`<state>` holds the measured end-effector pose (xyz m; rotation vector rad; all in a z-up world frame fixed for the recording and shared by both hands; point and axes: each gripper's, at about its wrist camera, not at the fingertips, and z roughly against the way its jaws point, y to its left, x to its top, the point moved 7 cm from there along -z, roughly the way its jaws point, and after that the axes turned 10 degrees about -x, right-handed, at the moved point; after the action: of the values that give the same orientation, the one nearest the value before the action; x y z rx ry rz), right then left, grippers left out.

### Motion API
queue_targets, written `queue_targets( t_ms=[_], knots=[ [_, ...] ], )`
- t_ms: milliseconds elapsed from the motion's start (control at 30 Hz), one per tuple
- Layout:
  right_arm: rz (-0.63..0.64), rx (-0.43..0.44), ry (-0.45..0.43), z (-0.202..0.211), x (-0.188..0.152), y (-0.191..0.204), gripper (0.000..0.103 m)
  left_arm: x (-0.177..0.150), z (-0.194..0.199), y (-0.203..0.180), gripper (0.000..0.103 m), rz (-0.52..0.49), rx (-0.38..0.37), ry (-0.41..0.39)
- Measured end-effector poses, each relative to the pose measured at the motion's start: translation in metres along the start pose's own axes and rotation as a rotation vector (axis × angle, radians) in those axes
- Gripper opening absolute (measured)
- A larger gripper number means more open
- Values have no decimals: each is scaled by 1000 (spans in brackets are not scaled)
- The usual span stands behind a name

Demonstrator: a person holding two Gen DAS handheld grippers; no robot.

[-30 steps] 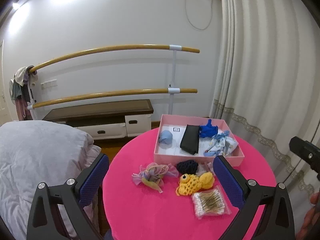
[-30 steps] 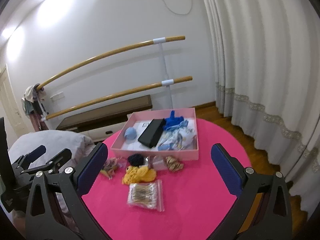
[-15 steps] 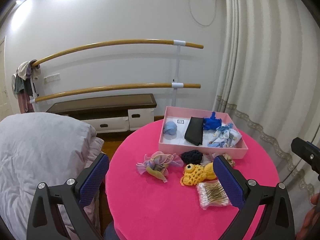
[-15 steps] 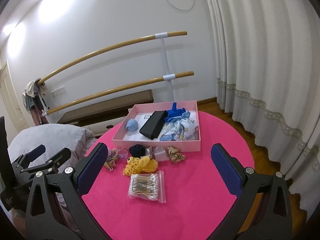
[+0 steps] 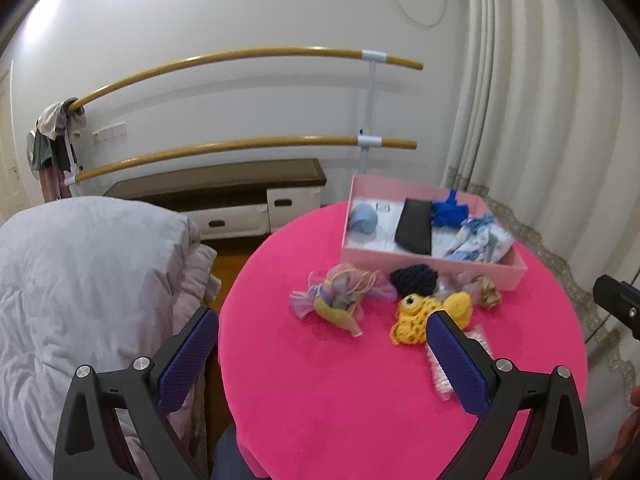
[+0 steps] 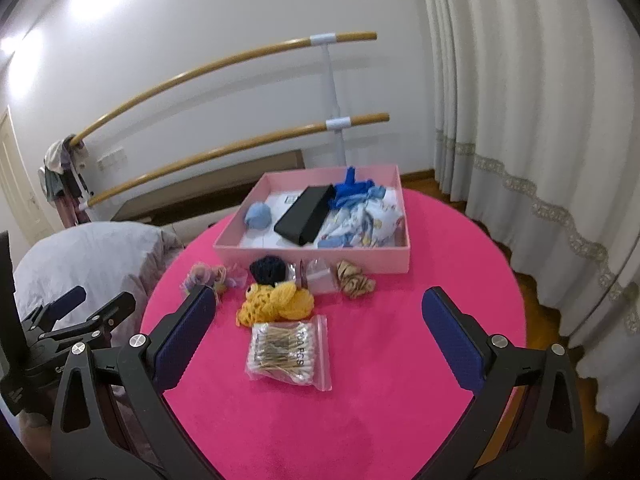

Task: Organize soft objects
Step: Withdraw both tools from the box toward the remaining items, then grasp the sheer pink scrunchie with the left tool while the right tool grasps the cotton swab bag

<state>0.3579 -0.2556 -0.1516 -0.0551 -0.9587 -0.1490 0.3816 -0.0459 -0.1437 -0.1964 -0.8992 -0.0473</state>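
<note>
Round table (image 6: 420, 360) covered in bright pink cloth, set before two curved wooden barre rails (image 6: 224, 64) and one white pleated curtain (image 6: 540, 120). One shallow pink cardboard box (image 6: 320, 258) sits at the table's 12 o'clock and holds four items: one pale blue knitted ball (image 6: 258, 216), one flat black pouch (image 6: 306, 220), one royal blue fabric piece (image 6: 352, 190) and one white-and-blue printed cloth (image 6: 360, 226). Loose on the cloth, just outside the box's near wall, lie one pastel tulle scrunchie (image 5: 340, 292), one dark navy crocheted scrunchie (image 6: 268, 270), one yellow crocheted fish (image 6: 276, 304), one brown striped scrunchie (image 6: 354, 282) and one small clear plastic packet (image 6: 320, 276). One clear zip bag of cotton swabs (image 6: 288, 354) lies at 6 o'clock of the fish. Left gripper (image 5: 320, 356) and right gripper (image 6: 320, 340) both hang above the table, jaws spread wide, holding nothing.
</note>
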Motion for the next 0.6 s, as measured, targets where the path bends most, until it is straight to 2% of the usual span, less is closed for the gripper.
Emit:
queue_targets(
  t_ms=[200,600],
  knots=[
    [22,-4,71,-29,-16,11,103,-5,-37,13,103,-4,16,54],
    [83,13,235,-95,-55,40,103,-3,-143,36,103,-30,41,146]
  ],
)
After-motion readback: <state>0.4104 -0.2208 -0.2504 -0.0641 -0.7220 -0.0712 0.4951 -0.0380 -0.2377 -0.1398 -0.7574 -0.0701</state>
